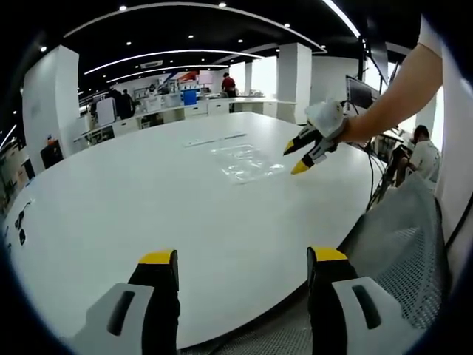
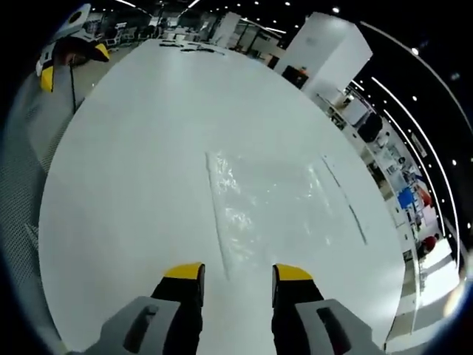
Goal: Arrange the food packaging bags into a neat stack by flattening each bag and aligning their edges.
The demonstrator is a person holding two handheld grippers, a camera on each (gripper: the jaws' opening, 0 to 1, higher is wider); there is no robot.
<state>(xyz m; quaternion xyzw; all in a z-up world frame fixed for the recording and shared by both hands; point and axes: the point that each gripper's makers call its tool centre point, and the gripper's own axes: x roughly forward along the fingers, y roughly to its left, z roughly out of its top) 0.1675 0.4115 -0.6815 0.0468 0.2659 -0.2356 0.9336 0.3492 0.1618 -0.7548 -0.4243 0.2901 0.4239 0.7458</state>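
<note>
Clear plastic bags (image 2: 273,211) lying flat on the white table (image 2: 133,185), wrinkled and glossy, edges roughly lined up, a thin strip (image 2: 344,200) just beyond the far side. Seen in the left gripper view as a see-through patch (image 1: 246,161) far across the table (image 1: 133,207). Right gripper (image 2: 238,274) just short of the near edge of the bags, jaws apart, holding nothing. Left gripper (image 1: 242,257) wide open and empty at the near table edge.

My right gripper (image 2: 238,275) hovers, jaws parted, over the white table (image 2: 126,192); clear food packaging bags (image 2: 273,203) lie flat just ahead; my left gripper (image 2: 72,65) far off left.
</note>
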